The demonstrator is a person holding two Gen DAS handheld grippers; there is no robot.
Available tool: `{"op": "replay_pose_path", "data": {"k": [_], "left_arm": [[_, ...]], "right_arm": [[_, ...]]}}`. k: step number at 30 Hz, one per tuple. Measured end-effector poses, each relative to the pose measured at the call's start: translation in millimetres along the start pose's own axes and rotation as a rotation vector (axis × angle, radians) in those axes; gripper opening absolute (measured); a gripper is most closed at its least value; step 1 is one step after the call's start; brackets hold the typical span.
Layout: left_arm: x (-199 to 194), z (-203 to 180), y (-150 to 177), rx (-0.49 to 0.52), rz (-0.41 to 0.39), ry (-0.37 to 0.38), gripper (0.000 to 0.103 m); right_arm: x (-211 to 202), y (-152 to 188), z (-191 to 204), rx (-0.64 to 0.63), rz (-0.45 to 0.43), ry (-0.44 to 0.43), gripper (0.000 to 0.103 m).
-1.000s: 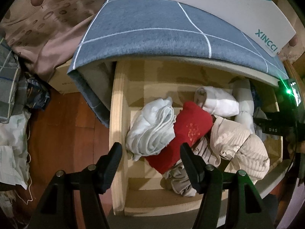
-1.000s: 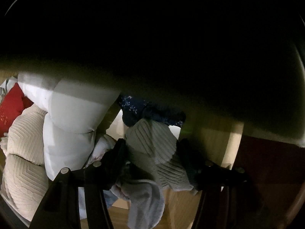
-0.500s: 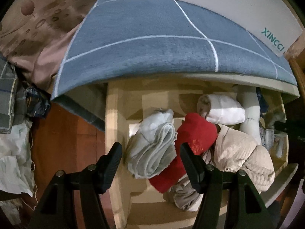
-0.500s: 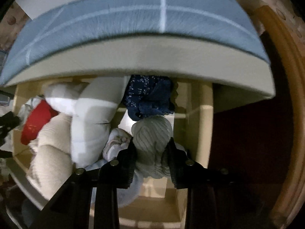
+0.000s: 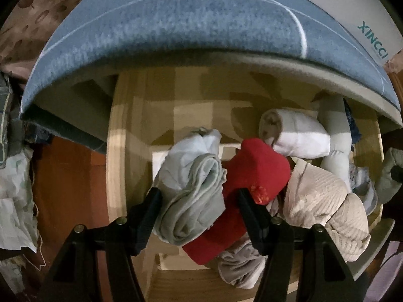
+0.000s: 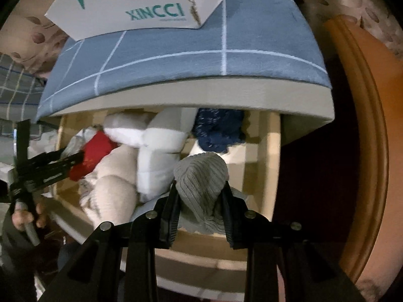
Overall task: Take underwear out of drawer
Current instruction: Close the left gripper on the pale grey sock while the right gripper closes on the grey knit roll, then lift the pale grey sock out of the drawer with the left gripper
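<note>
The wooden drawer [image 5: 115,163] stands pulled out from under the bed and holds several rolled pieces of underwear. My left gripper [image 5: 199,198] points straight down into it. Its jaws straddle a pale grey-green roll [image 5: 191,193] and are closing on it. A red roll [image 5: 257,173] lies against the right finger [image 5: 245,203]. My right gripper [image 6: 200,196] is shut on a grey ribbed roll [image 6: 201,178], held above the drawer's [image 6: 274,161] right end. The left gripper [image 6: 75,158] shows there at the left, beside the red roll [image 6: 98,148].
A mattress with a blue-grey grid sheet [image 5: 201,25] overhangs the drawer's back. A white XINCCI box [image 6: 141,7] lies on it. White [image 5: 297,136], beige ribbed [image 5: 325,201] and navy [image 6: 219,130] rolls fill the drawer. Crumpled clothes [image 5: 15,196] lie on the floor at left.
My right gripper has shut on the grey ribbed roll and risen with it from under the mattress edge. My left gripper has sunk around the pale roll, and its jaws have narrowed a little.
</note>
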State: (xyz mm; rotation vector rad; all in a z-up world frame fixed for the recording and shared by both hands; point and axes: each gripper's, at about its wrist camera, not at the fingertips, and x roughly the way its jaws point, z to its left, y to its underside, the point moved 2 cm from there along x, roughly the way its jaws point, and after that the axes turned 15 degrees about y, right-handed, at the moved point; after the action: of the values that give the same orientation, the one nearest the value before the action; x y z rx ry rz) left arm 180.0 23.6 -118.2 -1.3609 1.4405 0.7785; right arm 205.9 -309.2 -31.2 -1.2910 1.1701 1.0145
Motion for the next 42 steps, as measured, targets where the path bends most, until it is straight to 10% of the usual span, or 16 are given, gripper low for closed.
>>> {"op": "replay_pose_path", "data": {"k": [11, 25, 42], "left_arm": [[-2.6, -9.2, 16.8, -0.007, 0.005, -0.030, 0.029], [-40.1, -9.6, 30.3, -0.067, -0.047, 0.003, 0.026], [-53.7, 5.8, 33.4, -0.133, -0.044, 0.047, 0.026]], "right_arm": [[40.2, 5.3, 25.0, 0.015, 0.082, -0.023, 0.028], [72.3, 12.9, 39.0, -0.012, 0.092, 0.041, 0.055], [73.0, 41.1, 25.7, 0.029, 0.084, 0.033, 0.046]]}}
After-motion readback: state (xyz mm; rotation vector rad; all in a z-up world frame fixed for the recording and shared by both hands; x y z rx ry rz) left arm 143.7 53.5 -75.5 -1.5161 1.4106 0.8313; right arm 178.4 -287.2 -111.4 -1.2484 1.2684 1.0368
